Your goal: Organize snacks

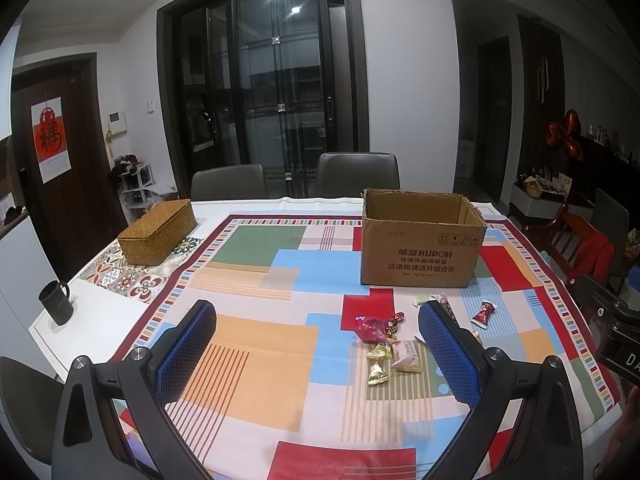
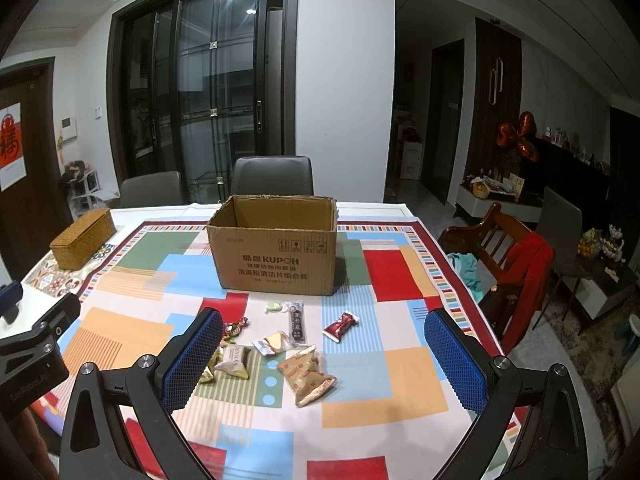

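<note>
An open brown cardboard box [image 1: 420,248] [image 2: 276,256] stands upright on the colourful tablecloth. In front of it lie several wrapped snacks: a tan crinkled packet [image 2: 306,376], a red sachet [image 2: 340,326] [image 1: 484,313], a black stick pack [image 2: 297,320], a white packet [image 2: 236,362] [image 1: 409,356], a pink wrapper [image 1: 370,328] and a gold candy [image 1: 377,374]. My left gripper [image 1: 318,354] hovers open over the cloth, the snacks just inside its right finger. My right gripper [image 2: 324,360] is open above the snack pile, holding nothing.
A woven lidded basket [image 1: 156,231] [image 2: 82,238] sits at the table's far left and a black mug [image 1: 57,303] near the left edge. Grey chairs [image 1: 358,174] stand behind the table. A wooden chair with red clothing [image 2: 520,264] stands to the right.
</note>
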`<control>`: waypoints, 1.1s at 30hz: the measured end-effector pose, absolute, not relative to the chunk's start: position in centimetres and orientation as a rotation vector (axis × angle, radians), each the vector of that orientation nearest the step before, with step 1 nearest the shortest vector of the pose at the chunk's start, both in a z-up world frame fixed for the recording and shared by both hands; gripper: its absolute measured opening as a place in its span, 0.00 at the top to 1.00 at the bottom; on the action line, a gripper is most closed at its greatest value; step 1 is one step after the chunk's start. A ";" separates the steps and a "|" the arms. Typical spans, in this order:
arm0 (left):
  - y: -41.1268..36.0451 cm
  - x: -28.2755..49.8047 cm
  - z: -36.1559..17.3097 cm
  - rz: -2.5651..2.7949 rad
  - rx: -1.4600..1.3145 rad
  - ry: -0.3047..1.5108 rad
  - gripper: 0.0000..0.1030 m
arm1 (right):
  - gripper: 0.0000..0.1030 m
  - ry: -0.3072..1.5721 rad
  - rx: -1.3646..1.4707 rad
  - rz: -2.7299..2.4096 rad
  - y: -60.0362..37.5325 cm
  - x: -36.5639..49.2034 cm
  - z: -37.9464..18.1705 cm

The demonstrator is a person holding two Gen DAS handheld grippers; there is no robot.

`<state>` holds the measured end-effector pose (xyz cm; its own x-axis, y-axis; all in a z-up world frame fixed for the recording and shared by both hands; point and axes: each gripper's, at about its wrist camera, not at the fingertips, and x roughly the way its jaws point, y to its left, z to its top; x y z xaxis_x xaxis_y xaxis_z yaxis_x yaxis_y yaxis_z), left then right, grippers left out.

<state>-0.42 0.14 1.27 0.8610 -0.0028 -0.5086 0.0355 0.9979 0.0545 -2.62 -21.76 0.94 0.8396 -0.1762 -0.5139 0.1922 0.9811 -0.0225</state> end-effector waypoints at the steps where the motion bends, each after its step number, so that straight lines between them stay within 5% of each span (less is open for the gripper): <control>1: 0.1 -0.4 1.3 -0.021 0.063 0.533 0.00 | 0.01 0.539 0.030 -0.196 -21.7 -2.7 0.9; 33: -0.1 0.5 0.7 -0.028 0.080 0.544 0.00 | 0.01 0.562 0.039 -0.193 -21.9 -2.1 0.4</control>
